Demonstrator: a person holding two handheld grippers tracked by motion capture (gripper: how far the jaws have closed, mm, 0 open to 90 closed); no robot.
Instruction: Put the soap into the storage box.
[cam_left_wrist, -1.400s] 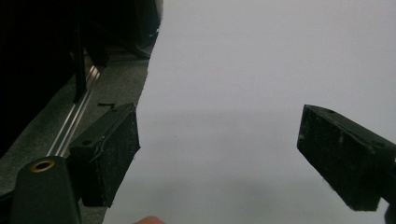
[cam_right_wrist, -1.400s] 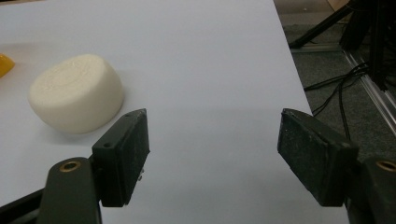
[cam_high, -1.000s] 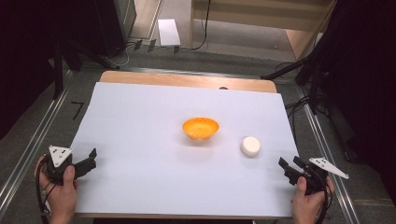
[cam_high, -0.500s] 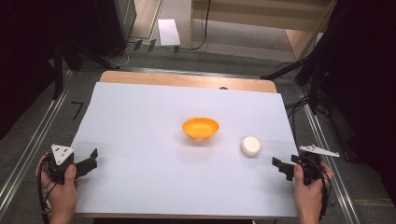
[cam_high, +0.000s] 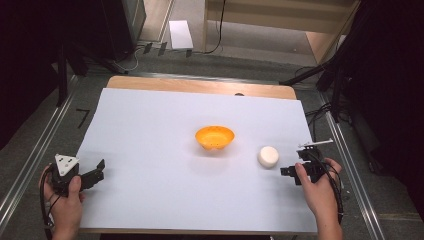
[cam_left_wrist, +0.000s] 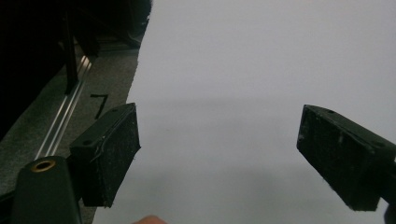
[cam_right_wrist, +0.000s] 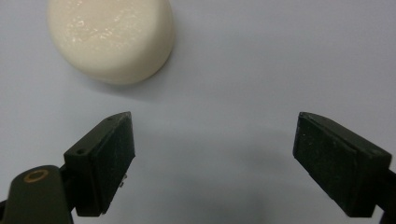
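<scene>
Near the right edge of the white sheet (cam_high: 150, 130) we hold our right gripper (cam_high: 290, 170) just beside the cream-white round block (cam_high: 268, 156), not touching it. Its jaws have just been opening and now stand spread with nothing between them. The block lies on the sheet, right of the orange bowl (cam_high: 215, 137). Our left gripper (cam_high: 97, 172) rests at the sheet's left edge, jaws spread wide and empty.

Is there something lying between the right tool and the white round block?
No. In the right gripper view, bare white table cover separates the open right tool from the white round block; the high view agrees.
</scene>
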